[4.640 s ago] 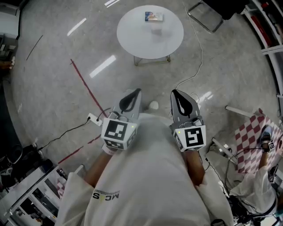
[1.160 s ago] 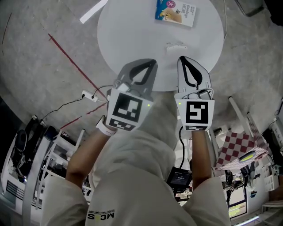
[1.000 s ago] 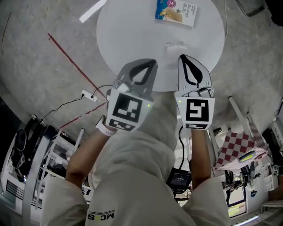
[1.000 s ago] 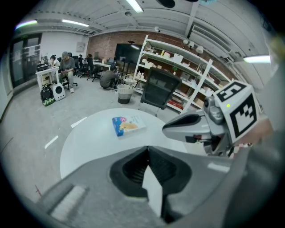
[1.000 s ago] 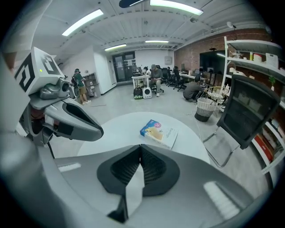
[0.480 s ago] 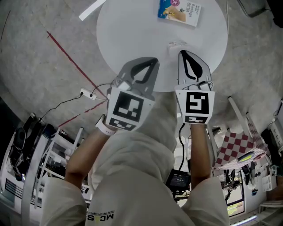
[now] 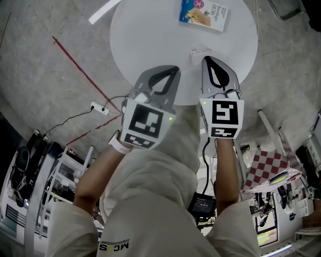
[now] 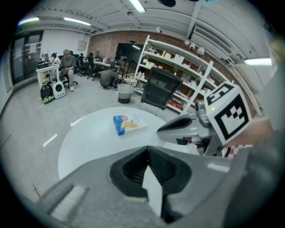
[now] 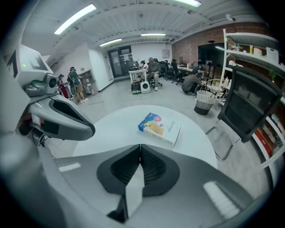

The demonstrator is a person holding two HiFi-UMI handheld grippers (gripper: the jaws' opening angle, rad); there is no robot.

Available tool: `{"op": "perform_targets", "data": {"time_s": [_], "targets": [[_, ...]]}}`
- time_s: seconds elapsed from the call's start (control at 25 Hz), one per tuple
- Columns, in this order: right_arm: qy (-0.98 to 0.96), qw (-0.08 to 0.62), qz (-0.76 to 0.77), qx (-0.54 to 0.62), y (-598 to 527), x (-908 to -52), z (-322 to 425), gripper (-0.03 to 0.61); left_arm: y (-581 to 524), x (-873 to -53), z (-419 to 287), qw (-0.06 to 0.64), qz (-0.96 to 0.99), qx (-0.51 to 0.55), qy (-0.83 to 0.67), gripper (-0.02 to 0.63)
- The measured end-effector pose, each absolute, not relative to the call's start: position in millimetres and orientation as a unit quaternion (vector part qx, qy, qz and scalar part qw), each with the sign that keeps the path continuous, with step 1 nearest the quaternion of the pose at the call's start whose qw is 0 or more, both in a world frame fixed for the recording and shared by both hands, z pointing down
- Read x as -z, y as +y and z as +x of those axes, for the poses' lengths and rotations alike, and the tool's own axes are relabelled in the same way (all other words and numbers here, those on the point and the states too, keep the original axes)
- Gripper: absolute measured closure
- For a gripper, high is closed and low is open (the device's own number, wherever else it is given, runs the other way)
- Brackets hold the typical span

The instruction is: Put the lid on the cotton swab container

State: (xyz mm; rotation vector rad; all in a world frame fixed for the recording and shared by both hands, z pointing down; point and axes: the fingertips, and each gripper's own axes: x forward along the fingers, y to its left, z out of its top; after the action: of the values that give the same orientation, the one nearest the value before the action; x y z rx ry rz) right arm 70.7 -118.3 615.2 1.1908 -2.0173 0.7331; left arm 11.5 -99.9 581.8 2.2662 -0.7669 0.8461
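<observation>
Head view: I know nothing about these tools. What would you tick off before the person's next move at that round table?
1. The left gripper is empty, jaws together: ok.
2. The right gripper is empty, jaws together: ok.
3. Both can reach the table: ok, they hang over its near edge.
4. The blue box lies flat at the far side, out of the way: ok.
5. Container and lid found: cannot tell. Only a faint clear thing shows, just ahead of the right gripper.

One table (image 7: pixel 150 40), one blue box (image 7: pixel 203 12), one clear container (image 7: pixel 198 51), and two tools (image 7: pixel 174 69) (image 7: pixel 206 60).
</observation>
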Motion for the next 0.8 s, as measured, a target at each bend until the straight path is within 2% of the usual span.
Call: {"op": "perform_targets", "data": {"time_s": [0.32,0.8], "targets": [[-0.772,0.321,0.469,-0.285,-116.3,-605.0,66.5,0.578,-98.6,-570.7,1.6,0.288,0.858,-0.313,-0.287,0.614],[-0.780,0.301,0.491,-0.246,-95.2,-524.9,67.4,0.579,-90.5,-498.4,-7.2,0.249,0.875,-0.295,-0.292,0.614]]}}
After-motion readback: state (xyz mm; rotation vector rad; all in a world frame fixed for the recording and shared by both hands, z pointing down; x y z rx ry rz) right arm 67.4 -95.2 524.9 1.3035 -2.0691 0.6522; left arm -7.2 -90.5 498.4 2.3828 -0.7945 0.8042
